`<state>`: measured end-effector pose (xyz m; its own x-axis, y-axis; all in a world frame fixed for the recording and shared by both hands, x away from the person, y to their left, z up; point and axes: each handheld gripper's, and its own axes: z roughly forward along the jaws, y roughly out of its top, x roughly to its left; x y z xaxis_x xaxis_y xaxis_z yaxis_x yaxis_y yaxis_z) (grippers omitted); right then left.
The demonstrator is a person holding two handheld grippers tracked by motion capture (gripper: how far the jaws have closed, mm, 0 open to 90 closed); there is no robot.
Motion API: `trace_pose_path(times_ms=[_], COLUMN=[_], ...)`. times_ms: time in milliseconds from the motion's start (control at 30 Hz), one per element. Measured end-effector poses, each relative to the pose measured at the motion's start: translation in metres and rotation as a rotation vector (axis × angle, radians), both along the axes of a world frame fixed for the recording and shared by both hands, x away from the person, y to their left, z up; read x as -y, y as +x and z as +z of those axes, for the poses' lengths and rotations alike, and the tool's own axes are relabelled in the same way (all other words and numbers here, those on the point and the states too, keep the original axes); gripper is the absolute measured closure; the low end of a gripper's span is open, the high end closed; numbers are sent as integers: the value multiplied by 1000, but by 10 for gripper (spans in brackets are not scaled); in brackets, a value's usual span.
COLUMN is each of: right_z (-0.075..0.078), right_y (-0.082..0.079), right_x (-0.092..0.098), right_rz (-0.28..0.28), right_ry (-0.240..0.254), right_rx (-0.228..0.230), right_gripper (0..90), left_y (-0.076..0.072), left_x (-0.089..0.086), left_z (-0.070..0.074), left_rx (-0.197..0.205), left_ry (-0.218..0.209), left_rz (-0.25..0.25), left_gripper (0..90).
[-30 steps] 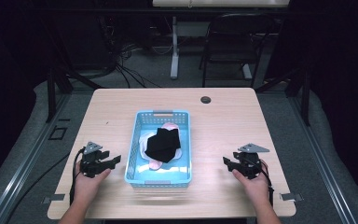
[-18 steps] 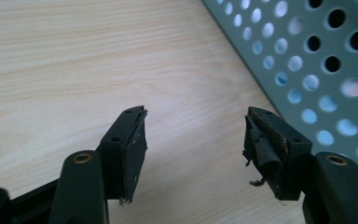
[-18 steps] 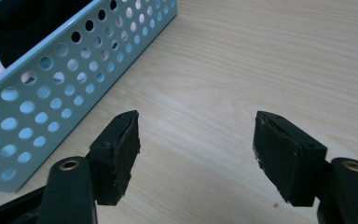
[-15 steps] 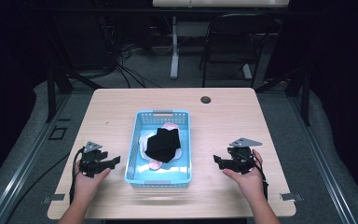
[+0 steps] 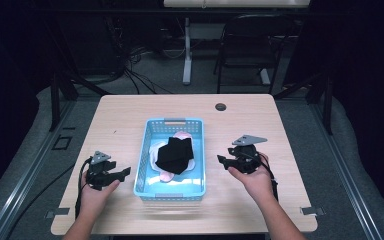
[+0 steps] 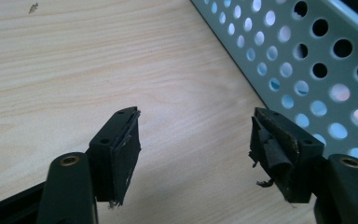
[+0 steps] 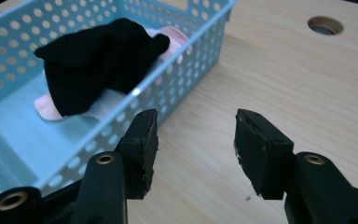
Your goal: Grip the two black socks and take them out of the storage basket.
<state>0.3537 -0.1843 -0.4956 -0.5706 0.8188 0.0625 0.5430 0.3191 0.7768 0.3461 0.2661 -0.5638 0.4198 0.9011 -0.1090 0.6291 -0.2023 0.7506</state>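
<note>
High view: I see a light-blue perforated basket [image 5: 150, 150] at the middle of the wooden table [image 5: 280, 130]. Inside the basket lies a black cloth [image 5: 176, 154] on top of pale pink and white fabric [image 5: 165, 175]. My left gripper [image 5: 122, 174] sits just beside the basket's left wall, and my right gripper [image 5: 223, 161] is near its right wall — each held in a hand, neither touching the basket. A round cable hole [image 5: 221, 107] lies beyond the basket, toward the far right of the table.

Left gripper view: the left gripper [image 6: 193, 140] has its jaws spread wide over bare wood, nothing between them. The basket wall [image 6: 307, 60] runs just to the right of the jaws.

Right gripper view: the right gripper [image 7: 196, 135] is also spread and empty — its left jaw stands close against the basket [image 7: 186, 70]. The black cloth [image 7: 98, 60] lies inside the basket, over the pink fabric [image 7: 175, 37].
</note>
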Motion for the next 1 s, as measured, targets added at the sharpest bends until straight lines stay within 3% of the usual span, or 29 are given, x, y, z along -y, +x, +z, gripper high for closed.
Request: trace_pose_path(times_ms=[100,333,500,800,1000], right_z=[9,18,19,16,7], right_y=[6,20,32,51,64], right_x=[-12,-36,-55,-93,-110], right_rz=[36,84,129,159,153], right_ry=[-5,48,18,-11,-26], right_rx=[11,-7,-12,-25,-73], right_gripper=[499,501,494,482,451], left_y=[1,1,1,2,2], left_x=[0,-1,-2,-2,-3], left_z=[-2,-2,-2,-3,-2], left_rx=[-5,-11,-7,-6,-2], left_ry=[-11,-11,-13,-15,-14], left_rz=[-6,-6,-3,-1,-1], left_gripper=[364,372,377,379,380])
